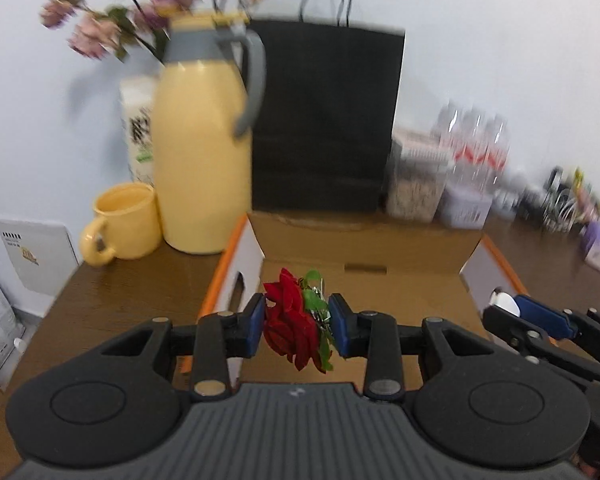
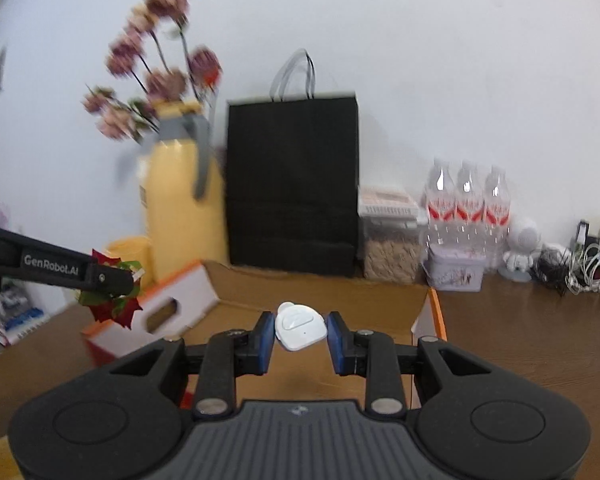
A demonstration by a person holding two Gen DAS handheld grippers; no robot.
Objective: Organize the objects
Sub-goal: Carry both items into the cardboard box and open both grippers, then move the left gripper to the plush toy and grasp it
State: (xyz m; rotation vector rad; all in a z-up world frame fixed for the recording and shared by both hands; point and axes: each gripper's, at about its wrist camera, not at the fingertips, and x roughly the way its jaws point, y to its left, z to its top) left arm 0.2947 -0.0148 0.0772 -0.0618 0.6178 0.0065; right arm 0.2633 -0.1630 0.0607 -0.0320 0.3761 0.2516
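My left gripper [image 1: 297, 323] is shut on a red artificial rose [image 1: 290, 320] with green leaves and holds it above the open cardboard box [image 1: 364, 236]. The rose also shows in the right wrist view [image 2: 112, 304], at the box's left wall. My right gripper [image 2: 301, 334] is shut on a small white plastic device [image 2: 300, 326] and holds it over the box [image 2: 320, 288]. The right gripper also shows at the right edge of the left wrist view [image 1: 512, 310], with the white device [image 1: 505, 302] between its blue pads.
Behind the box stand a yellow thermos jug [image 1: 204, 140] with pink flowers [image 1: 100, 32], a yellow mug [image 1: 120, 224], a black paper bag [image 1: 324, 120], a clear food container [image 2: 392, 240], water bottles [image 2: 466, 208], a purple tin [image 2: 456, 272] and cables [image 2: 580, 268].
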